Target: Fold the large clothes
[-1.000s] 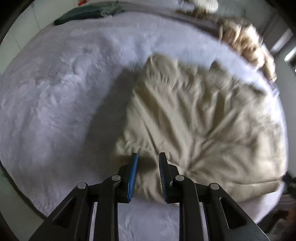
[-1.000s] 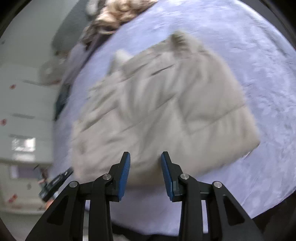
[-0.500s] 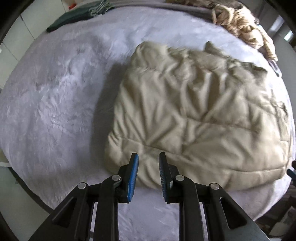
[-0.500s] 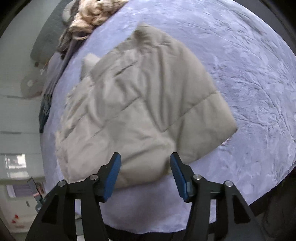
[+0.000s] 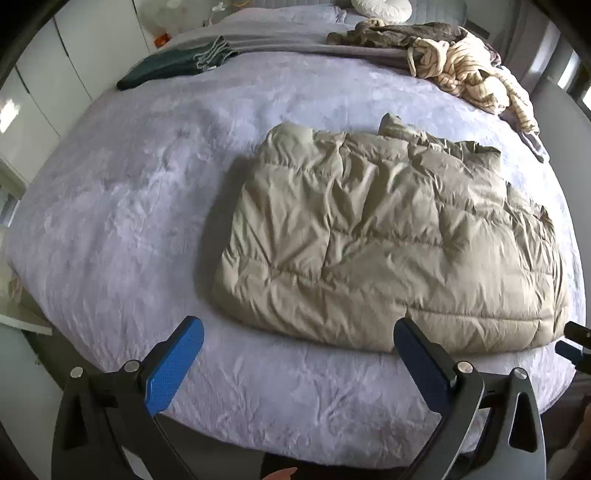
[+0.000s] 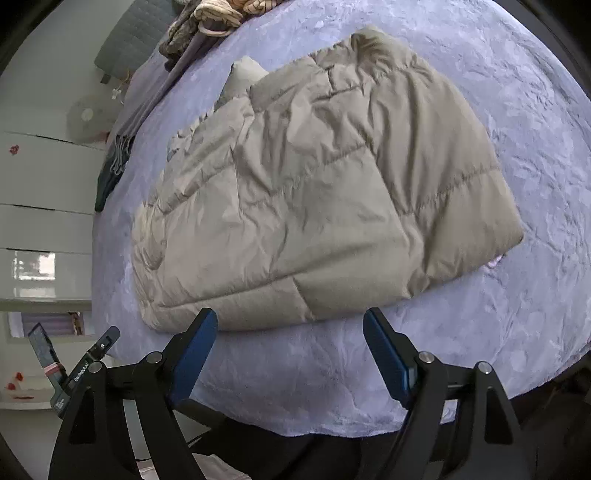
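A beige quilted puffer jacket (image 5: 388, 236) lies folded into a rough rectangle on the lilac fleece bed cover (image 5: 122, 206). My left gripper (image 5: 295, 332) hangs above the cover just short of the jacket's near hem, its jaws opening wide with nothing between them. In the right wrist view the same jacket (image 6: 317, 192) fills the middle. My right gripper (image 6: 290, 325) hovers at the near hem, its jaws opening, and no cloth is pinched between the blue pads (image 6: 384, 354). The left gripper (image 6: 74, 365) shows at the lower left of that view.
A striped cream garment (image 5: 469, 74) and a brown one (image 5: 388, 35) are heaped at the far right of the bed. A folded dark green cloth (image 5: 173, 64) lies at the far left, with a round white cushion (image 5: 380, 5) at the headboard. White cabinets (image 6: 40, 177) stand beside the bed.
Both grippers have opened from nearly shut and pulled back from the jacket's hem, so more of the bed shows. The jacket lies settled and flat.
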Demonstrator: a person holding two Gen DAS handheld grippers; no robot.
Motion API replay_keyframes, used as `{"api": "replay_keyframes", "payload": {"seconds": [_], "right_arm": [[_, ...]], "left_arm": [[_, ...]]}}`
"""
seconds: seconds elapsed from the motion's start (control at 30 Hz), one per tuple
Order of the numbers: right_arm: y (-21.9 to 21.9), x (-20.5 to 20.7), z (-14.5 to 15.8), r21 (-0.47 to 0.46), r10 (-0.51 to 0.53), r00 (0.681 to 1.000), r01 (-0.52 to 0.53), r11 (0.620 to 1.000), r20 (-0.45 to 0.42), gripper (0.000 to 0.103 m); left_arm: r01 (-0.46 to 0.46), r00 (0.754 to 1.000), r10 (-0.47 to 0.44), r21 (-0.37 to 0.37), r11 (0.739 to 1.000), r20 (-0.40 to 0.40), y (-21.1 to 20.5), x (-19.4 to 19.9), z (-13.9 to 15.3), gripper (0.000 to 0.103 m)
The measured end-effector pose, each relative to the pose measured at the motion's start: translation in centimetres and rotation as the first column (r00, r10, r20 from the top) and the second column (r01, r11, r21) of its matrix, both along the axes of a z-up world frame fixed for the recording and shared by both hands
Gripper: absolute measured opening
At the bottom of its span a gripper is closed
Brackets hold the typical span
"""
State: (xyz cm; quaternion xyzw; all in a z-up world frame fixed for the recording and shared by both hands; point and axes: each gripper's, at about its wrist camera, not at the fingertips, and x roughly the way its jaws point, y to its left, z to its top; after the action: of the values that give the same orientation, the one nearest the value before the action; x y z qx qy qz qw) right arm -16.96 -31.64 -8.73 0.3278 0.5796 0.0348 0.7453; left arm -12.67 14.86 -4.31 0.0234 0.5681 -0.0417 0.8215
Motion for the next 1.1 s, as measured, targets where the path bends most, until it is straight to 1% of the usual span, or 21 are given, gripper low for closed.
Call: {"api": "replay_keyframes", "payload": {"seconds": [0.07,0.13,0.27,0.53,0.63,0.8,0.83,0.87,0.93,1.03,1.1], "right_arm": [[0.6,-0.1,-0.1,-0.005,0.003,1.0,-0.003,1.0,-0.007,0.086],[1.3,0.1,0.0,-0.008,0.003,1.0,-0.003,1.0,-0.006,0.086],[3.2,1.0,0.2,-0.019,0.014,1.0,-0.014,1.0,0.006,0.088],[7.7,3.7,-0.5,-0.035,0.006,1.0,-0.007,0.999,-0.022,0.088],[9.0,4.7,-0.7,-0.036,-0.018,0.999,0.016,0.999,-0.035,0.088],[11.0,6.0,-0.8,-0.054,-0.024,0.999,0.022,0.998,-0.046,0.088],[11.3,6.2,-0.7,-0.064,-0.03,0.999,0.027,0.998,-0.041,0.093],[11.6,6.4,-0.6,-0.08,-0.038,0.999,0.035,0.996,-0.037,0.103],[12.0,6.7,-0.4,-0.103,-0.055,0.998,0.052,0.993,-0.023,0.103],[12.7,7.1,-0.5,-0.106,-0.074,0.997,0.071,0.992,-0.029,0.103],[12.5,7.3,-0.5,-0.107,-0.08,0.996,0.076,0.991,-0.033,0.103]], "left_arm": [[0.006,1.0,-0.006,0.01,1.0,-0.009,0.1,0.1,-0.3,0.103],[0.023,1.0,-0.023,0.023,0.999,-0.014,0.0,0.4,-0.4,0.103],[0.058,0.998,-0.058,0.018,0.998,-0.021,-0.1,1.7,-0.7,0.103],[0.13,0.99,-0.13,-0.003,0.992,-0.056,1.5,6.3,-1.6,0.103],[0.16,0.984,-0.159,-0.003,0.987,-0.083,2.1,8.1,-2.4,0.103],[0.181,0.978,-0.181,-0.013,0.983,-0.107,2.6,9.9,-3.4,0.103],[0.189,0.975,-0.189,-0.017,0.982,-0.114,2.7,10.3,-3.7,0.103],[0.194,0.974,-0.195,-0.021,0.981,-0.118,2.7,10.5,-3.9,0.103],[0.207,0.969,-0.209,-0.03,0.978,-0.128,2.9,11.0,-4.4,0.103],[0.226,0.962,-0.231,-0.048,0.973,-0.143,3.0,11.6,-5.1,0.103],[0.238,0.958,-0.243,-0.045,0.97,-0.153,3.0,11.9,-5.5,0.103]]}}
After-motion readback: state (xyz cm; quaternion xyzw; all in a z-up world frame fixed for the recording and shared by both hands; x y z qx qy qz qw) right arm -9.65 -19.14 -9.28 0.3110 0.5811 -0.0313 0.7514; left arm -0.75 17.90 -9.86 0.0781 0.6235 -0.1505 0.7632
